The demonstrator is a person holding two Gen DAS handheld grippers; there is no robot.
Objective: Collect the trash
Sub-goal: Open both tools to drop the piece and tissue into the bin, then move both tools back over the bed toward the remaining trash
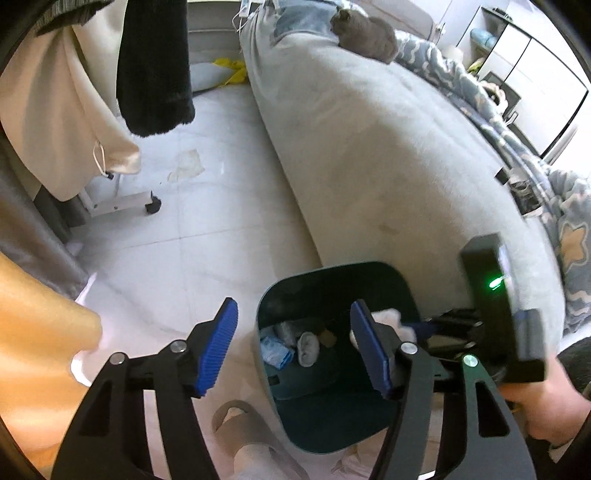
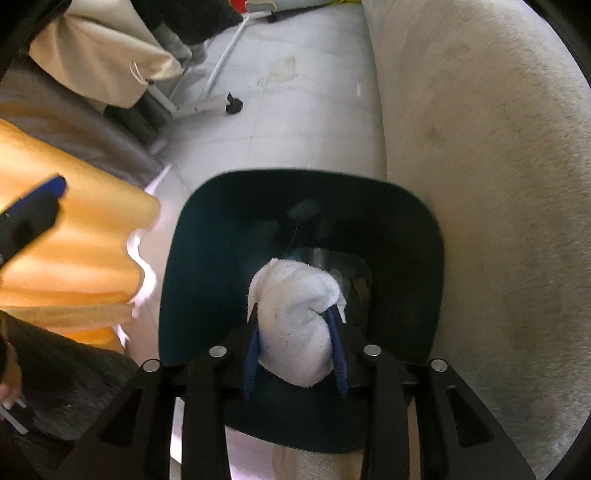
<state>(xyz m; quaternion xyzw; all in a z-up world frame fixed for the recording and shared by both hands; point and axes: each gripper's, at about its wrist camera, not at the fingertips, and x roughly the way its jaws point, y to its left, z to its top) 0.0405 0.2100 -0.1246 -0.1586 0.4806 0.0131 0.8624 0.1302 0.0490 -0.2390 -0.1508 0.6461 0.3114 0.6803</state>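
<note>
Right hand-held gripper point(image 2: 295, 350): it points down over the bin. A white crumpled cloth wad point(image 2: 295, 314) sits between its blue pads point(image 2: 251, 358). Both pads lie against the sides of the wad, so it looks gripped, though the jaws stand partly apart.
Left hand-held gripper point(image 1: 295, 350): its jaws are open and nothing is between the blue ribbed pads point(image 1: 218, 350). It is beside the bin, a little over the near left rim.
Dark teal plastic bin point(image 2: 177, 277): it stands on the floor, touching or just beside the bed side. Its mouth is a rounded square.
Inside the bin: in the left wrist view there are a pale blue packet point(image 1: 275, 350), a grey crumpled piece point(image 1: 308, 347) and other small trash on the bottom.
White tiled floor point(image 1: 207, 229): a pale crumpled paper scrap point(image 1: 186, 164) lies well apart from the bin, near a white wheeled stand point(image 1: 122, 203).
Near foot: a grey slipper point(image 1: 251, 432) is just beside the bin.
Orange cloth point(image 2: 74, 251): at the left, near the bin.
Grey bed point(image 1: 369, 155): it runs along the right side of the floor.
Far end of the bed: a grey cat point(image 1: 365, 33) sits there, beside a blue patterned blanket point(image 1: 461, 85).
</note>
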